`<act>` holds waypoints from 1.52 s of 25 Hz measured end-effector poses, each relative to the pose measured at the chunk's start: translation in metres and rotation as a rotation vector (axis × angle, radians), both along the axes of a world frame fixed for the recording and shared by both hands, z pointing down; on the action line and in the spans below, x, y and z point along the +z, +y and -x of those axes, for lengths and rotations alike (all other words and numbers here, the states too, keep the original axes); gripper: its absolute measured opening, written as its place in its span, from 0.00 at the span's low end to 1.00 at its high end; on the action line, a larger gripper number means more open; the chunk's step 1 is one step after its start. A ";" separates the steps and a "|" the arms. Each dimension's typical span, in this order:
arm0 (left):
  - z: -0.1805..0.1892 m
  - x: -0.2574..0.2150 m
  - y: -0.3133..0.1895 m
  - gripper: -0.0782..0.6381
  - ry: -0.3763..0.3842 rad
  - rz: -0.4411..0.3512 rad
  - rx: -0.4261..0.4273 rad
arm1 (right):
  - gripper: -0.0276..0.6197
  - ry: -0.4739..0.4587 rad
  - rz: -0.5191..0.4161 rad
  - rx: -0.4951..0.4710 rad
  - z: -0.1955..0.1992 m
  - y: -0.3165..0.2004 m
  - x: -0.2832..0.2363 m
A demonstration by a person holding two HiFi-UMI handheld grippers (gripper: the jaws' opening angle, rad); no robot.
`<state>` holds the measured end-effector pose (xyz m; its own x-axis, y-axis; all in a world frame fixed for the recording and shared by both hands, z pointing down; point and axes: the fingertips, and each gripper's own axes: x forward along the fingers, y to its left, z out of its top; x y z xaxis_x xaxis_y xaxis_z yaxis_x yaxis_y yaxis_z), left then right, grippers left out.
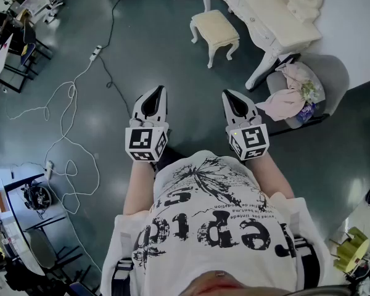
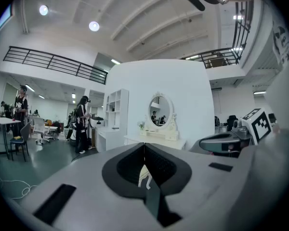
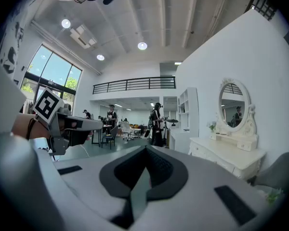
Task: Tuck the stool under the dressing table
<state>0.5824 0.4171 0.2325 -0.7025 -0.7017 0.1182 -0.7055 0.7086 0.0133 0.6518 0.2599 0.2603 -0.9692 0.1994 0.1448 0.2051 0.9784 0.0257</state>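
Both pairs of jaws together; stool (image 1: 215,31) well ahead, beside dressing table (image 1: 276,18).

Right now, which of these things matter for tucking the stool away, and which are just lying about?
Part of the job:
stool
dressing table
left gripper, shut and empty
right gripper, shut and empty

Just lying about:
grey chair
heap of clothes on that chair
power strip on the floor

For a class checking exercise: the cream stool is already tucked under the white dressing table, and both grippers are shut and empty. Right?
No: the head view shows the stool standing beside the dressing table, not under it. The rest holds.
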 end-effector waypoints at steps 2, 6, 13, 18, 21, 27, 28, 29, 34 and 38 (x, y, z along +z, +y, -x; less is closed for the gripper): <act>-0.001 0.000 0.000 0.14 0.006 0.001 0.007 | 0.07 0.002 0.001 -0.006 0.000 0.006 0.000; 0.000 -0.001 0.000 0.14 -0.003 0.021 0.020 | 0.07 0.005 0.003 -0.012 0.002 0.013 -0.002; 0.011 0.008 0.010 0.14 0.023 0.013 0.024 | 0.07 0.015 0.042 0.029 0.013 0.017 0.002; 0.035 0.019 0.023 0.14 0.052 0.021 0.046 | 0.07 0.053 0.019 0.064 0.036 0.025 0.013; 0.064 0.027 0.039 0.14 0.068 0.022 0.051 | 0.07 0.082 0.037 0.088 0.060 0.038 0.024; 0.155 0.027 0.064 0.14 0.078 0.035 0.119 | 0.07 0.106 0.039 0.175 0.138 0.060 0.028; 0.171 0.027 0.067 0.14 0.079 0.040 0.136 | 0.07 0.108 0.037 0.194 0.151 0.063 0.027; 0.186 0.027 0.071 0.14 0.081 0.044 0.152 | 0.07 0.109 0.035 0.212 0.163 0.066 0.026; 0.248 0.028 0.080 0.14 0.089 0.067 0.220 | 0.07 0.115 0.028 0.292 0.211 0.072 0.023; 0.284 0.037 0.070 0.14 0.119 0.067 0.248 | 0.07 0.135 0.020 0.343 0.240 0.057 0.032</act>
